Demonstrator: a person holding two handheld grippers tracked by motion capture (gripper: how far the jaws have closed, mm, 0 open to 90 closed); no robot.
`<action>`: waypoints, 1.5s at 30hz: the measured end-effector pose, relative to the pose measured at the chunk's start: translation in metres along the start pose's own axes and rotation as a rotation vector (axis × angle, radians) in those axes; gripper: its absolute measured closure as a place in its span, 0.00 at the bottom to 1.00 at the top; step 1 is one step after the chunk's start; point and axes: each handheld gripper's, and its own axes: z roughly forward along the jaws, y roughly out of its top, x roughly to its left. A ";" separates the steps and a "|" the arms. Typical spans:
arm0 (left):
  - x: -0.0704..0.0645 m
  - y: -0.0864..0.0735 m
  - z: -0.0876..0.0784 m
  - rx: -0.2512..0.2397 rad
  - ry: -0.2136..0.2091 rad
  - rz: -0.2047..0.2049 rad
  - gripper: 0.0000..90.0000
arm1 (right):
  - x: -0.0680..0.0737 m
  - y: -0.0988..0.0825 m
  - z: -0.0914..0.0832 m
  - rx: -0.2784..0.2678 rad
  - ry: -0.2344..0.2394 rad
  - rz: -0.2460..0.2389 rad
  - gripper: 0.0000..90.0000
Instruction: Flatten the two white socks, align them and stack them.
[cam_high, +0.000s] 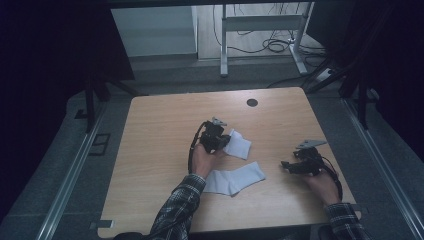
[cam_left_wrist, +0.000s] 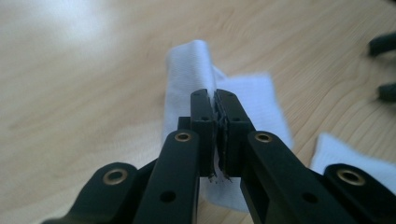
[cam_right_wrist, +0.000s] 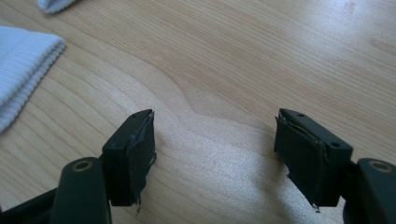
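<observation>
Two white socks lie near the middle of the wooden table (cam_high: 160, 125). The far sock (cam_high: 239, 144) is pinched at its edge by my left gripper (cam_high: 223, 141), whose jaws are shut on the fabric; in the left gripper view the cloth (cam_left_wrist: 191, 70) rises folded out of the closed jaws (cam_left_wrist: 215, 100). The near sock (cam_high: 235, 178) lies flat by the left forearm. My right gripper (cam_high: 285, 164) rests low over bare wood at the right, open, with nothing between its pads (cam_right_wrist: 214, 140). The near sock's ribbed cuff (cam_right_wrist: 23, 65) shows at the left of the right gripper view.
A dark round hole (cam_high: 252, 102) sits near the table's far edge. Beyond the table stand a white desk frame (cam_high: 260, 30) and loose cables on the floor. Bare wood stretches across the left half and the far part of the table.
</observation>
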 end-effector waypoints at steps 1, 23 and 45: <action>0.000 -0.003 0.003 0.009 -0.008 0.001 0.95 | 0.000 0.000 0.000 0.000 -0.001 -0.001 0.32; 0.023 -0.028 -0.026 -0.039 0.056 0.026 0.51 | 0.029 0.045 -0.001 -0.034 0.151 0.049 0.60; 0.044 -0.063 -0.033 -0.022 0.042 0.012 0.45 | 0.069 0.089 0.063 0.067 0.188 0.034 0.94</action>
